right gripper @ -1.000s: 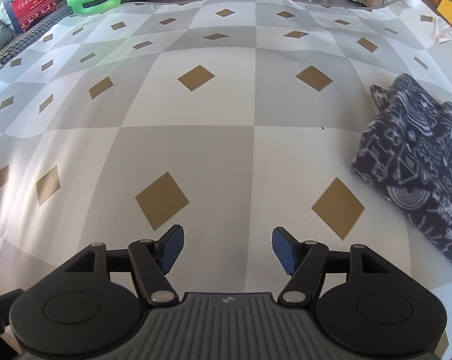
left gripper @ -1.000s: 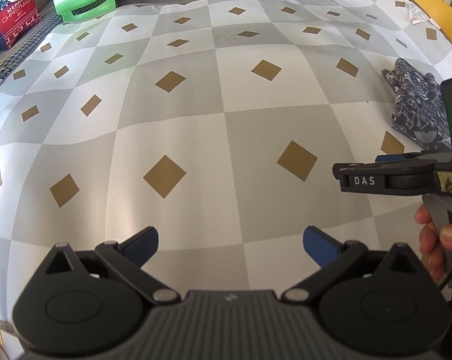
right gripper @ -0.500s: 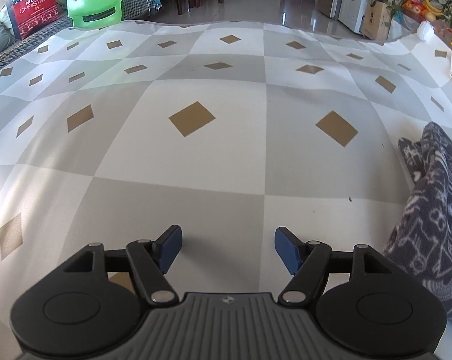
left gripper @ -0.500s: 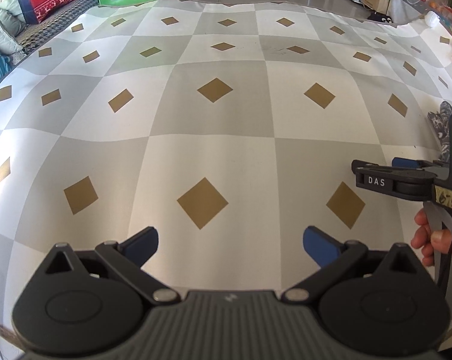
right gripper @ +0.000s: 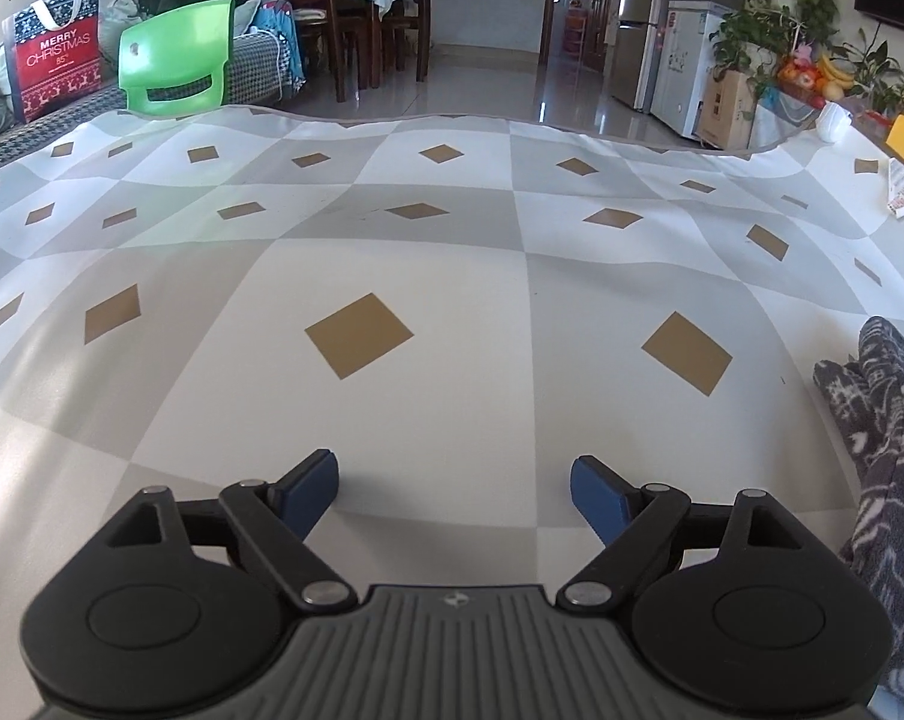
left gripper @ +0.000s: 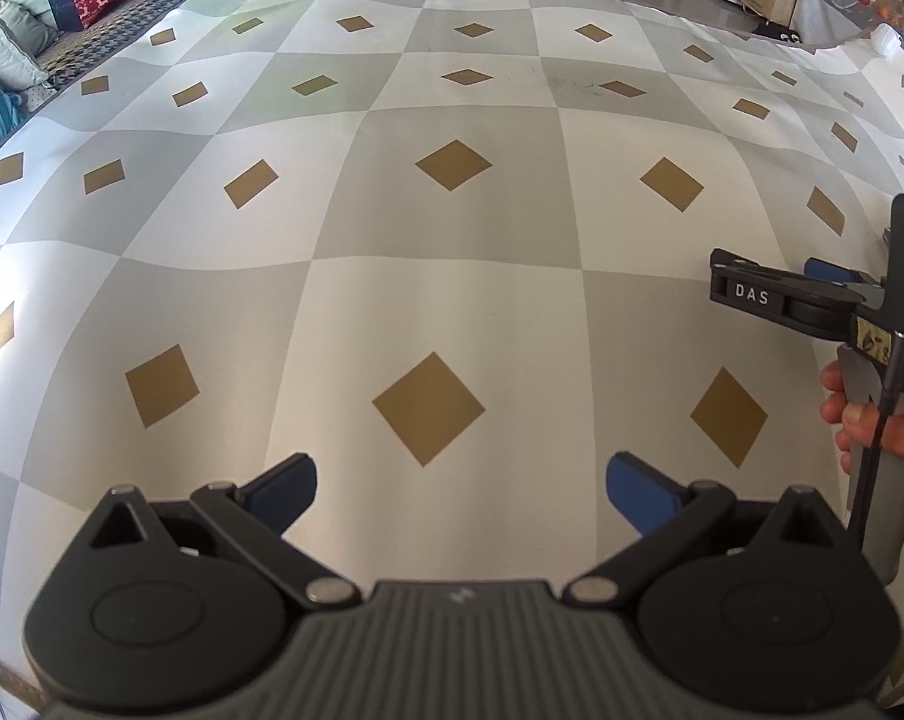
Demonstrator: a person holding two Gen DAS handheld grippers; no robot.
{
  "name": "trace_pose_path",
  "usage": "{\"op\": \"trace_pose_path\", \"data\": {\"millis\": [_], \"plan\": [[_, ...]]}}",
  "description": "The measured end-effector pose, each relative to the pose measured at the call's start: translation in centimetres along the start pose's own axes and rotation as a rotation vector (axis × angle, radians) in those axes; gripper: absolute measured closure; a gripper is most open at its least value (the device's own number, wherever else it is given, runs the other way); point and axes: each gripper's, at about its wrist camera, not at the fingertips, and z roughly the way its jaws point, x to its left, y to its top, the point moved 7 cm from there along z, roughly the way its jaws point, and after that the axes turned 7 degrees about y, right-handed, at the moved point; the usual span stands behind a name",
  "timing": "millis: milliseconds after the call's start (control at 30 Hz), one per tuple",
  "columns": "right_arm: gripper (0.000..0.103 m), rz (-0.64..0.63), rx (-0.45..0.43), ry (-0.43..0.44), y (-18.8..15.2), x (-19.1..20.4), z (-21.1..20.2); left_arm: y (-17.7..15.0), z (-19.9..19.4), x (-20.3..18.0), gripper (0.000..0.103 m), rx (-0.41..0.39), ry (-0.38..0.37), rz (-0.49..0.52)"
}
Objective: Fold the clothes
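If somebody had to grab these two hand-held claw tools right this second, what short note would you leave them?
Left gripper: open, empty, above the grey-and-white checked tablecloth.
Right gripper: jaws opening, nothing between them, also over bare cloth.
Clothes: one dark navy white-patterned fleece garment lies bunched at the table's right edge, beside the right gripper, untouched.
Done: no fold visible.
Left: probably pick up the garment, spread it flat on the cloth, then fold it.

Legible text: "DAS" in white stood on the side of the right gripper (left gripper: pixel 823 276), at right. "MERRY CHRISTMAS 85" read on a red gift bag (right gripper: pixel 53 63), far left. Nothing else was readable.
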Motion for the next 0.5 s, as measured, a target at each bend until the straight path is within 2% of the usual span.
{"op": "trace_pose_path", "data": {"millis": [300,500], "plan": [[0.014,-0.025,-0.083,0.033,-0.95,-0.54,-0.47,0.18,0.21,-0.07,0.0,0.0,-0.014,-0.013],[0.01,-0.025,-0.081,0.031,-1.04,-0.6,-0.51,0.21,0.15,-0.67,0.0,-0.008,-0.029,-0.029]]}}
